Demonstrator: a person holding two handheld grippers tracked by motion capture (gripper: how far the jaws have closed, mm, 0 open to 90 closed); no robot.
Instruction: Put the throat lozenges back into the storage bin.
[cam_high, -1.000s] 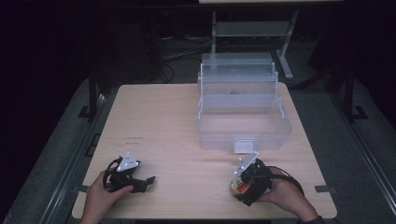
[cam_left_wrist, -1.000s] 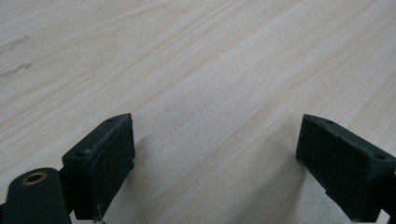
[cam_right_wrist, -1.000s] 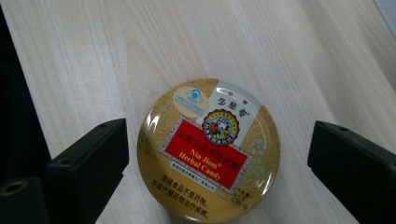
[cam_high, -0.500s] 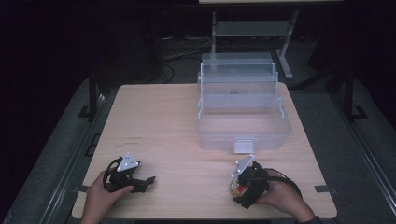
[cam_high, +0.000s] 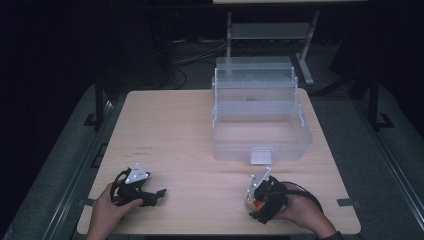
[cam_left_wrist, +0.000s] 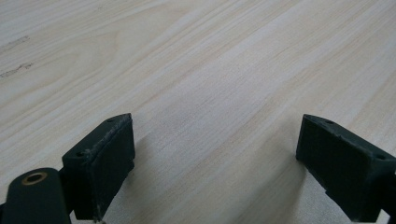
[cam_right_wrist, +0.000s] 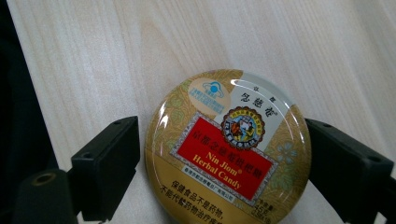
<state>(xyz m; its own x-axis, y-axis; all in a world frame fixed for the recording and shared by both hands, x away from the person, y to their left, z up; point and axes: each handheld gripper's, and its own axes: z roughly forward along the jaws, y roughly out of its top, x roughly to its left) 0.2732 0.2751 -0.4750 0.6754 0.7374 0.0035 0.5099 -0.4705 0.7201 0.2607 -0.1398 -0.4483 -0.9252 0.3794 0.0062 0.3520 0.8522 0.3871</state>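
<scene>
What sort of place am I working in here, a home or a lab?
Most likely a lab or test workspace, not a home: a bare wooden table in a dark room, cables on the floor behind it, and a metal stand beyond the clear plastic box.

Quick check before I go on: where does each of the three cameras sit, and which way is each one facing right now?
High view: above the person's side, looking forward and down on the wooden table and clear plastic tiered box; both hands hold the left gripper and right gripper.
Left gripper view: rides the left gripper, facing bare tabletop between its open fingers.
Right gripper view: rides the right gripper, looking down on the herbal candy tin between its fingers.
Shared: the tin shows in the high view too.
</scene>
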